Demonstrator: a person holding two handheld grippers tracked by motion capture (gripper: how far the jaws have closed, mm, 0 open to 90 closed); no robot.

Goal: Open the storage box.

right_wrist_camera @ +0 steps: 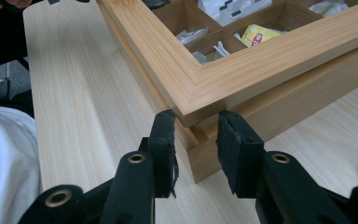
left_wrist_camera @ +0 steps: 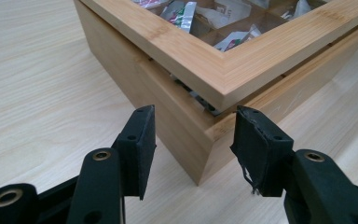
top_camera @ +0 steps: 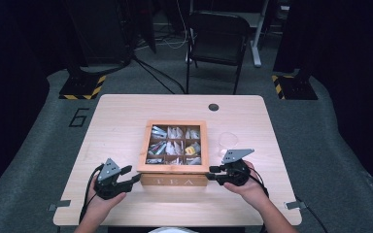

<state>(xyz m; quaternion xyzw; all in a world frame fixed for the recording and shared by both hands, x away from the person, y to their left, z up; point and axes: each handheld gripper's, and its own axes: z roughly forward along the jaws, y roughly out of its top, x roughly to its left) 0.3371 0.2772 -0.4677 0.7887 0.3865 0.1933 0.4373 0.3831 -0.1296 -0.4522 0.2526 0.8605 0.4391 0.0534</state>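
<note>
A wooden tea box (top_camera: 174, 181) marked TEA stands mid-table, its compartments full of tea bags (top_camera: 175, 145). Its window-framed lid (top_camera: 175, 168) sits slightly raised, with a gap under it at both front corners. My left gripper (top_camera: 135, 178) is at the front left corner. In the left gripper view its jaws (left_wrist_camera: 193, 112) stand apart astride the box corner (left_wrist_camera: 200, 158), the lid corner (left_wrist_camera: 219, 88) just above them. My right gripper (top_camera: 211, 173) is at the front right corner. There the lid corner (right_wrist_camera: 191, 100) is wedged between the pad tips (right_wrist_camera: 195, 116).
A clear glass cup (top_camera: 228, 143) stands right of the box, close to my right gripper. The wooden table (top_camera: 116, 121) has bare room at left and front. A black chair (top_camera: 217, 39) stands beyond the far edge.
</note>
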